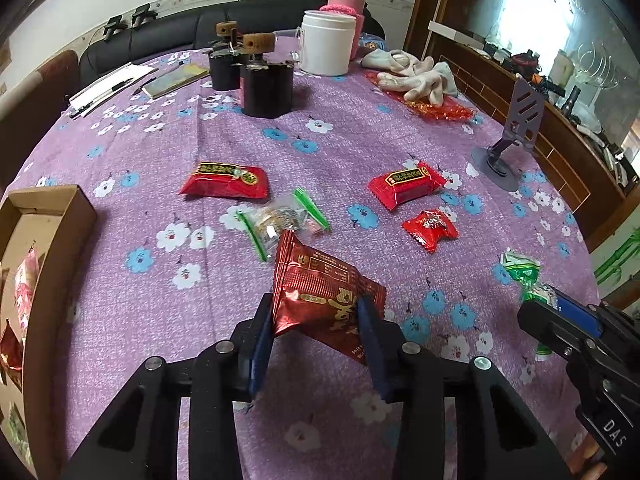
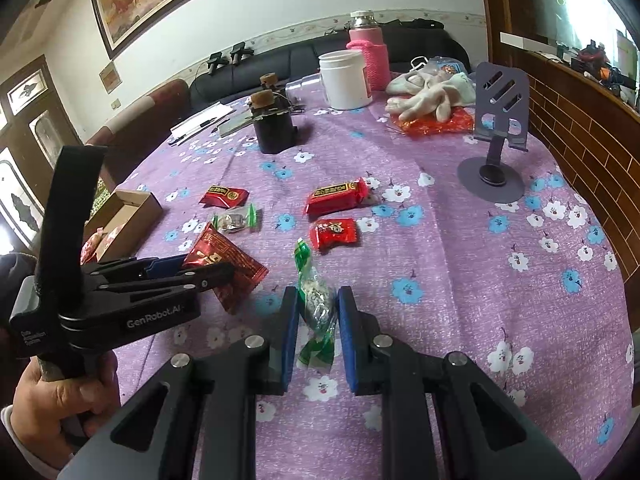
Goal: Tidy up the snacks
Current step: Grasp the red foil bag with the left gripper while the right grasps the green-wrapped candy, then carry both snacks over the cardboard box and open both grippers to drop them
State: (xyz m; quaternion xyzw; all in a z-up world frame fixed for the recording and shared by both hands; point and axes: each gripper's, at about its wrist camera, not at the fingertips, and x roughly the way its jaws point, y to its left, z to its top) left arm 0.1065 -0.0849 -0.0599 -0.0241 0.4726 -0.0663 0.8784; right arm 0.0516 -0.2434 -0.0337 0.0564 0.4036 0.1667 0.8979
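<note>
Left gripper (image 1: 316, 320) clamped on a dark red foil snack packet (image 1: 320, 292), held up off the purple floral tablecloth (image 1: 360, 140), near its front edge. Right gripper (image 2: 318, 312) closed on a green-and-clear wrapped candy (image 2: 316, 300), packet upright between the blue pads (image 2: 290, 336), also near the front edge.

Cardboard box (image 1: 52, 204) sits at the left edge, a few snacks already inside. Loose in the middle of the cloth: two red rectangular packets (image 1: 224, 180) (image 1: 406, 184), a small red candy (image 1: 430, 228) and a clear pouch with green ends (image 1: 280, 220), all apart from each other.

Toward the far edge: black jars (image 1: 268, 88), white tub (image 1: 328, 42), pink flask (image 1: 348, 0), gloves (image 1: 416, 76). Phone stand (image 1: 516, 136) near the right edge.
</note>
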